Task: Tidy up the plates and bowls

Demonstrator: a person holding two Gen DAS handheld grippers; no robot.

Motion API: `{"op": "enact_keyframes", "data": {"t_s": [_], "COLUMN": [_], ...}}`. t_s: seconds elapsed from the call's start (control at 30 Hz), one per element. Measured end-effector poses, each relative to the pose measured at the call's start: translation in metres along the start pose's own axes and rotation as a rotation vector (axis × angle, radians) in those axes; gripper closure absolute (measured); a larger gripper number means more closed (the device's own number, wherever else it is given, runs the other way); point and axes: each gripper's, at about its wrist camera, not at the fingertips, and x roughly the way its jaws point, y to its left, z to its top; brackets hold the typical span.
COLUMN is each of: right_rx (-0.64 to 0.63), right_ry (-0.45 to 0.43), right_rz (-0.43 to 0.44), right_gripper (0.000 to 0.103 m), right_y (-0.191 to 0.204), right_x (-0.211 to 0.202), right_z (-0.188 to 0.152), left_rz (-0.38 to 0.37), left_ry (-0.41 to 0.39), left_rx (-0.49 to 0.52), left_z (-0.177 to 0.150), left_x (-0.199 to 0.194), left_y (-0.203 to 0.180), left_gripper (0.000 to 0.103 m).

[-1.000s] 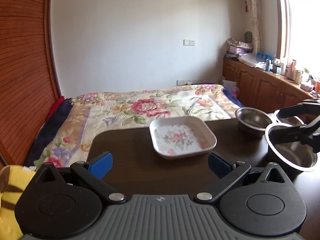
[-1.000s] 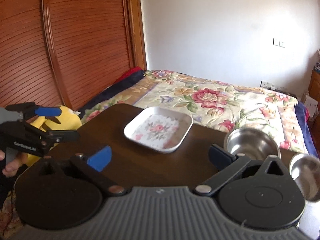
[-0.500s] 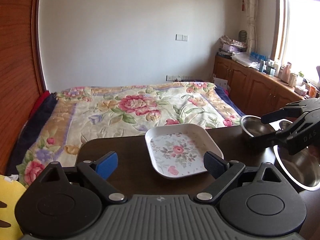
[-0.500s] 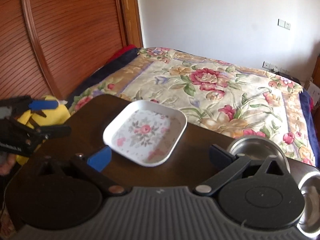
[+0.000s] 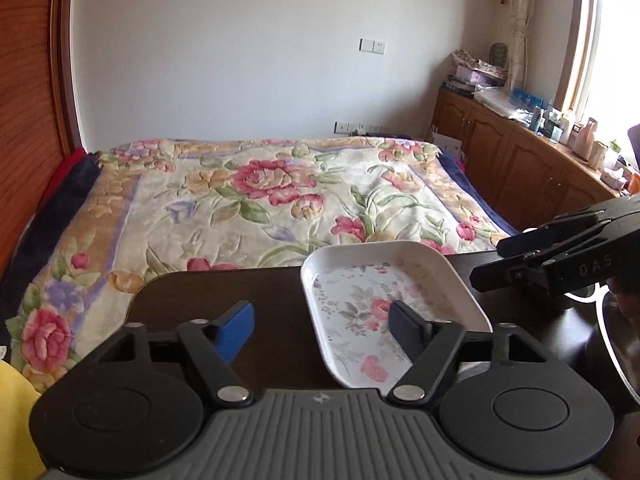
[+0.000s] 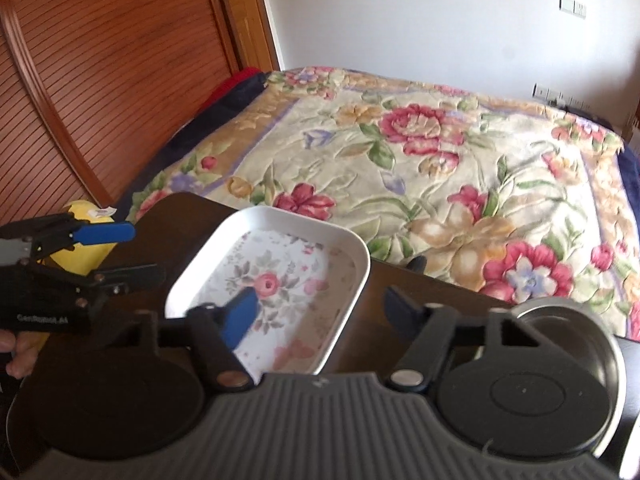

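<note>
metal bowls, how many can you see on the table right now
2. One metal bowl sits right of the floral plate, partly behind the right gripper. A larger metal bowl shows at the left view's right edge. More may be hidden.

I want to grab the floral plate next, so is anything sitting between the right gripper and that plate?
Nothing visible blocks it. The right gripper is open, and the floral plate lies straight ahead on the dark table, one finger already over it. The steel bowl sits off to the right.

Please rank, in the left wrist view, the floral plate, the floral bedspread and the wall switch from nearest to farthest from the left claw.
1. Floral plate, on the table just ahead-right of the left claw.
2. Floral bedspread, beyond the table.
3. Wall switch, on the far wall.
</note>
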Motion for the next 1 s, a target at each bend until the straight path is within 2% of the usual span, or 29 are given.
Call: {"op": "enact_keyframes", "data": {"t_s": [0.1, 0.17, 0.37, 0.57, 0.77, 1.0], "right_rx": [0.021, 0.026, 0.021, 0.025, 0.017, 0.006], "right_ry": [0.028, 0.040, 0.071, 0.103, 0.116, 0.133], "right_rz": [0.001, -0.003, -0.015, 0.008, 0.005, 0.004], "right_gripper": [0.061, 0.066, 0.073, 0.081, 0.089, 0.090], "right_y": [-0.004, -0.006, -0.009, -0.013, -0.013, -0.012], "right_x": [0.012, 0.017, 0.026, 0.032, 0.034, 0.037], "right_z": [0.000, 0.000, -0.001, -0.003, -0.003, -0.004], "left_rz": [0.009, 0.014, 0.011, -0.019, -0.024, -0.030], "left_ry": [0.028, 0.051, 0.089, 0.118, 0.137, 0.142], "left_rx": [-0.011, -0.015, -0.017, -0.031, -0.048, -0.056], "left_z": [0.001, 0.000, -0.001, -0.005, -0.006, -0.008], "left_x": [0.012, 0.021, 0.036, 0.042, 0.046, 0.049], "left_y": [0.004, 0.005, 0.007, 0.006, 0.007, 0.007], "left_gripper": [0.020, 0.027, 0.040, 0.060, 0.065, 0.066]}}
